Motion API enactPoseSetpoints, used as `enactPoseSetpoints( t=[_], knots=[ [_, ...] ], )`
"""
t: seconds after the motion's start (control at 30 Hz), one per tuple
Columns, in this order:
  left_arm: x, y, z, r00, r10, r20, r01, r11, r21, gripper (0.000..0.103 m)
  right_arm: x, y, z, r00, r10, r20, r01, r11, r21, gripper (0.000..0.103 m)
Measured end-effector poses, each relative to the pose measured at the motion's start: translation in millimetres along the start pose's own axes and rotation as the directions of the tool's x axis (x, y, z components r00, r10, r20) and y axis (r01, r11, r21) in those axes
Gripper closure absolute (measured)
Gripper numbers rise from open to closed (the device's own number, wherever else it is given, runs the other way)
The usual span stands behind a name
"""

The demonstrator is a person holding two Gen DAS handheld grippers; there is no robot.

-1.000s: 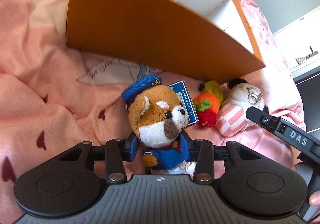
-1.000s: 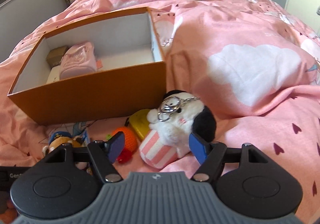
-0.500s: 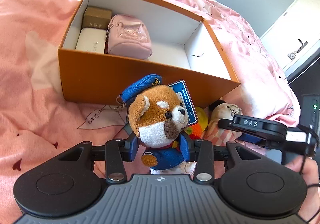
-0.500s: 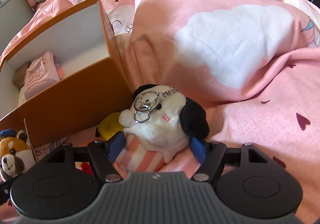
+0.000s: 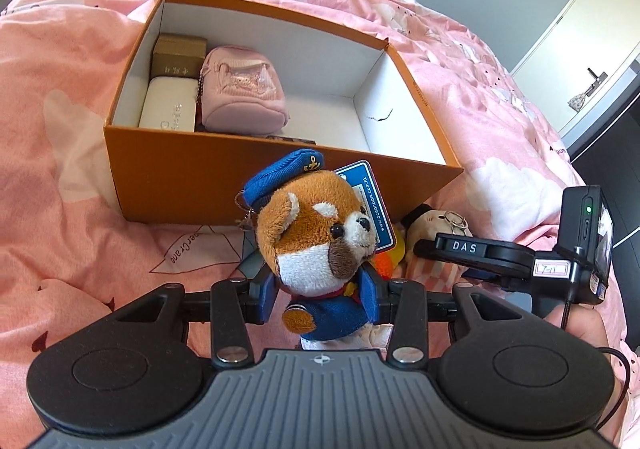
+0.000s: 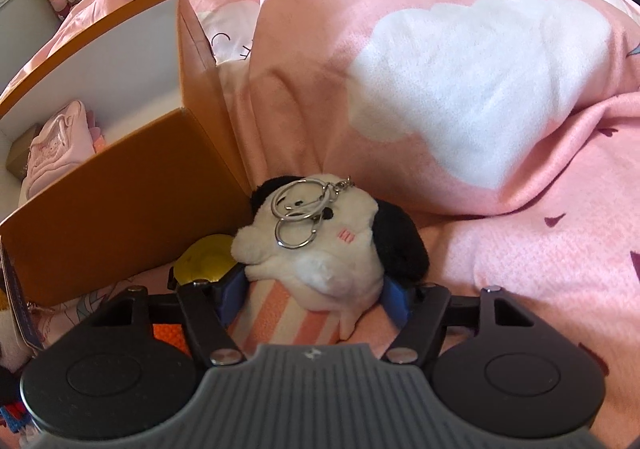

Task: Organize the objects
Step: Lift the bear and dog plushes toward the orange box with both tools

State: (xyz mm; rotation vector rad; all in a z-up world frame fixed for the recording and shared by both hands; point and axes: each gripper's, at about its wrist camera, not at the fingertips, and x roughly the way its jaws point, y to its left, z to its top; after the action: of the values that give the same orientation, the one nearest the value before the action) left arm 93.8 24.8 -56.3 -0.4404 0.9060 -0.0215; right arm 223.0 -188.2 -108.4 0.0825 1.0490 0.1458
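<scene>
My left gripper point(image 5: 319, 297) is shut on a brown sailor plush point(image 5: 316, 241) with a blue cap and tag, held in the air in front of the orange box point(image 5: 180, 169). The box holds a pink pouch point(image 5: 242, 89), a white case point(image 5: 170, 109) and a brown carton point(image 5: 178, 53). My right gripper point(image 6: 314, 295) has its fingers on both sides of a white and black plush dog point(image 6: 320, 249) with a key ring, which lies on the bed by the box corner point(image 6: 200, 61). The dog also shows in the left wrist view point(image 5: 436, 221).
A yellow toy point(image 6: 206, 259) and an orange knitted toy point(image 6: 168, 331) lie left of the dog, beside the box wall. The pink cloud-print duvet point(image 6: 460, 69) rises in a mound behind the dog. A door and dark furniture point(image 5: 592, 81) stand at the right.
My left gripper has lifted the sailor plush higher, so the box interior now shows. My right gripper has moved forward and its fingers have closed in around the plush dog.
</scene>
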Motion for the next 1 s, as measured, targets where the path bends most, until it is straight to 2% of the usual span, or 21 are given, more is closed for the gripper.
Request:
enactPoseSetpoints(
  t=[0.3,0.57,0.7,0.87,1.0],
  knots=[
    [-14.7,-3.7,11.2,0.999,-0.042,0.029,0.042,0.999,0.009,0.055,-46.0,-0.8,-4.9,0.994,0.034,0.106,-0.027,0.997,-0.067,0.037],
    [-27.5,-4.9,40.4,0.994,-0.097,0.053,0.096,0.995,0.015,0.055,-97.5,0.3,12.9,0.973,0.1,0.209,-0.052,0.974,-0.221,0.036],
    [-33.9,-1.6,64.3,0.992,-0.108,0.071,0.107,0.994,0.017,0.055,-115.4,7.8,32.8,0.95,0.198,0.241,-0.122,0.947,-0.297,0.036],
    [-32.1,1.3,101.6,0.99,-0.117,0.078,0.113,0.992,0.051,0.055,-123.3,28.6,60.0,0.918,0.31,0.249,-0.193,0.894,-0.405,0.036],
    [-11.5,5.8,132.7,0.993,-0.112,0.048,0.109,0.992,0.055,0.055,-116.4,52.1,81.9,0.905,0.357,0.233,-0.201,0.839,-0.505,0.036]
  ],
)
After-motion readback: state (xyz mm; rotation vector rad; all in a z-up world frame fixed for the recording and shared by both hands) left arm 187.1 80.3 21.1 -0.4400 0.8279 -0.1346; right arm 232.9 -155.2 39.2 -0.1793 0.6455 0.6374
